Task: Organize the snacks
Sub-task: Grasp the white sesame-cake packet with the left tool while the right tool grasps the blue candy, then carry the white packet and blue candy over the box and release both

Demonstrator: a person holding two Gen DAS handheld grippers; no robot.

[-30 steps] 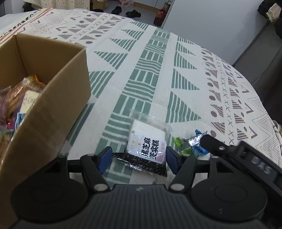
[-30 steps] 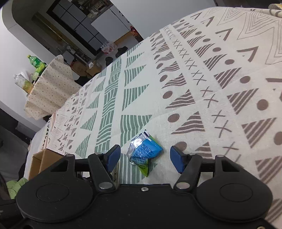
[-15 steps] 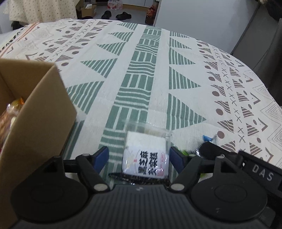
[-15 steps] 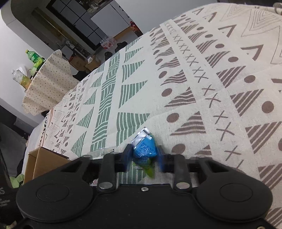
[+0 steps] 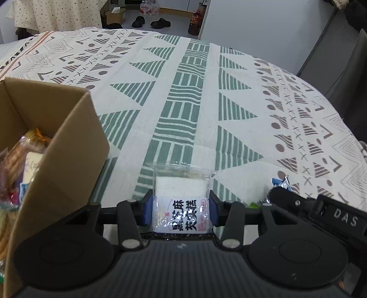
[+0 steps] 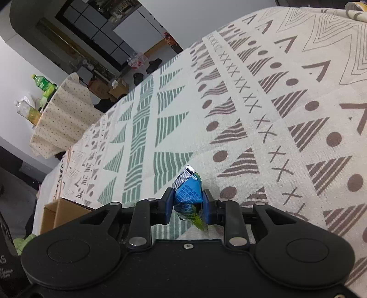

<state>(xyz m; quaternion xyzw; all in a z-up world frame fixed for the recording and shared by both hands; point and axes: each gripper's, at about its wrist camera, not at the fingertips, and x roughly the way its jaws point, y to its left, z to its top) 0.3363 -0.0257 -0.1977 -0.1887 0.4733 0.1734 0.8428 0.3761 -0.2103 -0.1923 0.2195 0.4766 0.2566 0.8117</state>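
Observation:
My left gripper (image 5: 180, 209) is shut on a clear packet with a white cake and black characters, the sesame cake packet (image 5: 181, 201), low over the patterned tablecloth (image 5: 183, 96). The open cardboard box (image 5: 66, 146) stands just left of it, with several wrapped snacks (image 5: 20, 158) inside. My right gripper (image 6: 187, 205) is shut on a small blue and green candy packet (image 6: 188, 194), held just above the cloth. The right gripper's body also shows in the left wrist view (image 5: 321, 211), with the blue packet's tip (image 5: 281, 183) beside it.
The cardboard box corner (image 6: 62, 211) shows at the left in the right wrist view. A second table with a dotted cloth and bottles (image 6: 57, 114) stands behind. Shoes (image 5: 151, 21) and a dark chair (image 5: 344, 73) lie beyond the table edge.
Both grippers have closed: the left on the sesame cake packet, the right on the blue candy packet. The blue packet has lifted slightly off the cloth.

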